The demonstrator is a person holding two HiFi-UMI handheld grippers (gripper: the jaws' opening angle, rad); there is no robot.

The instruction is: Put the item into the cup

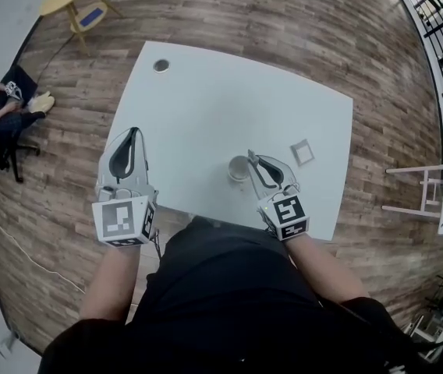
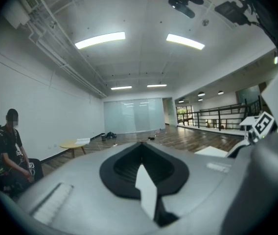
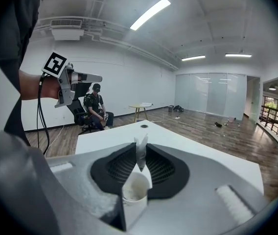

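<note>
Right claw (image 3: 141, 155): in your R hand, angled a bit down; jaws pinched tight on the item (image 3: 140, 146), nothing else in them.
Item: small thin white piece, upright btwn the pads w/ its top edge poking above the tips. It hangs right over the mouth of the cup (image 3: 135, 187), above the rim.
Cup (image 1: 238, 168): white, upright, open top. It stands on the counter (image 1: 229, 100) close to the near edge; in head view the R claw (image 1: 254, 160) tips sit at its right rim.
Left claw (image 1: 133, 133): jaws closed tip to tip (image 2: 140, 151), holding nothing; it hangs by the counter's left edge, well apart from the cup.
Counter extras: small square piece (image 1: 303, 152) lies flat, right of the cup, not touching it.
</note>
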